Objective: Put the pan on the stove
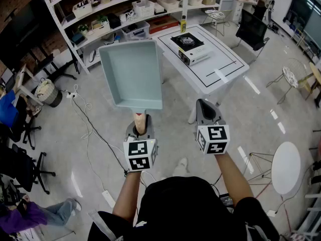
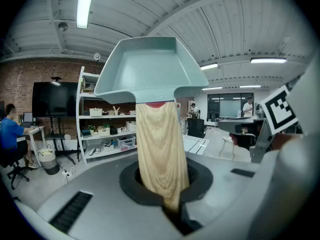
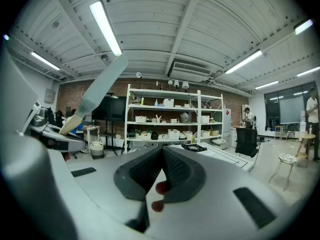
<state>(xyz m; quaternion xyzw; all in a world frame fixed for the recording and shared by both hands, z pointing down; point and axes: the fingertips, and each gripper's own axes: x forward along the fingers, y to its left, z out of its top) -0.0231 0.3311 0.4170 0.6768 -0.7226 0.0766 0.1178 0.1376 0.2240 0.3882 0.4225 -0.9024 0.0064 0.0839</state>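
Nearest the head camera are the person's dark shirt (image 1: 180, 205) and two bare forearms, each reaching out to a pair of tongs topped by a cube with square black-and-white markers (image 1: 140, 154).

Left tongs (image 1: 141, 126) are clamped on the light wooden handle (image 1: 140, 119) of a pale teal square metal pan (image 1: 133, 74). In the left gripper view the handle (image 2: 160, 154) stands up between the dark pads of these tongs (image 2: 167, 204), with the pan (image 2: 150, 69) above it. The pan hangs in the air over the grey floor, hollow side up and its far end raised. It sits left of and nearer than the white tabletop (image 1: 220, 69).

Right tongs (image 1: 205, 109) are just right of the left pair and hold nothing. In the right gripper view their ribbed dark pads (image 3: 172, 171) meet at the tip, and the tilted pan (image 3: 100, 91) shows at the left.

On the far part of the tabletop stands a small white portable gas stove with a black burner top (image 1: 190, 46), well apart from the pan. White shelving with boxes and bins (image 1: 125, 9) lines the far wall.
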